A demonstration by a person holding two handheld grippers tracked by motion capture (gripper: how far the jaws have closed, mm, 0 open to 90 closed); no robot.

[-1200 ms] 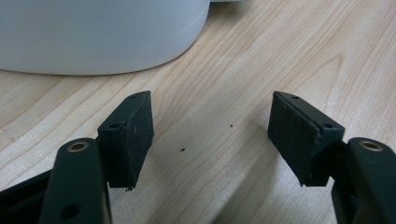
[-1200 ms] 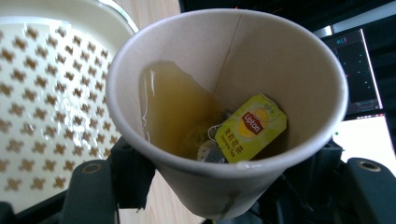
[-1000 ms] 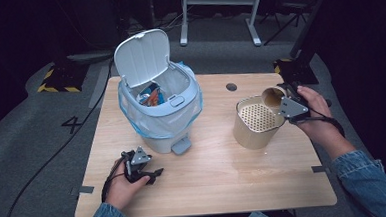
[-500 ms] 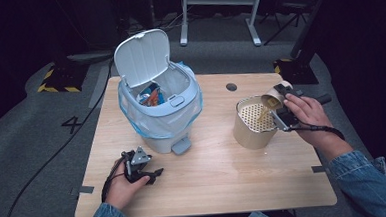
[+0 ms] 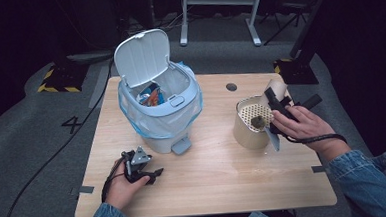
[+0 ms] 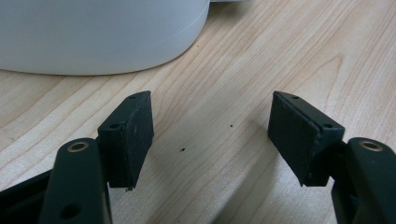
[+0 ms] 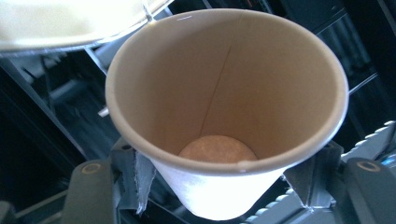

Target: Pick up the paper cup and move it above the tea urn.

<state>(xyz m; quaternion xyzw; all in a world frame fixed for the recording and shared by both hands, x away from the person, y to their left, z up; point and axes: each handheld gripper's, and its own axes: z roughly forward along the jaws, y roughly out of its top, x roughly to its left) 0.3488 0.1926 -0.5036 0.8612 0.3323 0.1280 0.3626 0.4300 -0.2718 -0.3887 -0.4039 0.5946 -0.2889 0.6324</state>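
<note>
At the table's right side, the right gripper (image 5: 276,104) has swung inward from beside the perforated bin (image 5: 252,123), so the paper cup (image 7: 224,116) it carries now sits tipped over the bin's far rim instead of out past the edge. Left gripper (image 5: 140,166) hasn't moved: same spot on the wooden table (image 5: 219,172), near the pedal of the blue-and-white trash can (image 5: 161,110).

Judgement: the cup is being brought in over a container, either to drop it or to tip out whatever is in it. Which of the two containers it is meant for, can't tell.

Right gripper: clamped on the cup, jaws pressing both sides of its lower wall in the right gripper view. Left gripper (image 6: 210,140): jaws spread wide, nothing between them, bare wood under them, white can base behind.

Cup: plain tan paper, white outside, vertical seam inside, rim round and uncrushed, pale disc at the bottom. Looks empty and dry.

Trash can lid is up, liner in, colourful wrappers inside. Small dark object rests in the perforated bin.
</note>
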